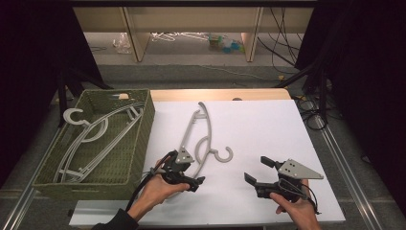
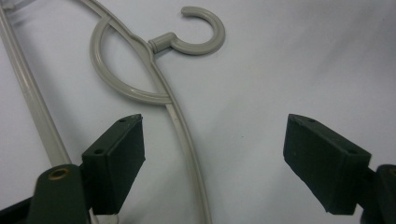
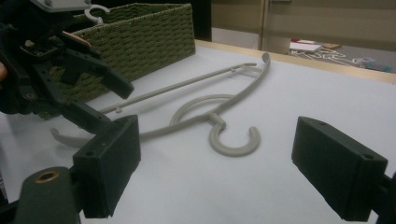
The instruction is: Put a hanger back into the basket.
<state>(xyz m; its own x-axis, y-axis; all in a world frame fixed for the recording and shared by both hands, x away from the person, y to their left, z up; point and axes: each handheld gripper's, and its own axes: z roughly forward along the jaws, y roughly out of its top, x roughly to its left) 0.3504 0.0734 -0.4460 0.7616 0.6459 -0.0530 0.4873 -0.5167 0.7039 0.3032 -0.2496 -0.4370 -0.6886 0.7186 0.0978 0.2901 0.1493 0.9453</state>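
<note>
Your left gripper (image 1: 191, 173) hangs wide open over the grey hanger (image 1: 201, 134) lying flat on the white table (image 1: 268, 124), while your right gripper (image 1: 258, 168) waits nearby, also open.

Black claws (image 1: 261, 168) with grey plates, dark sleeve (image 1: 115, 223).

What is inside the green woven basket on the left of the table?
The green woven basket holds grey plastic hangers, stacked with one hook poking over its far-left rim. Their exact count is unclear, and the stack covers part of the basket floor.
</note>
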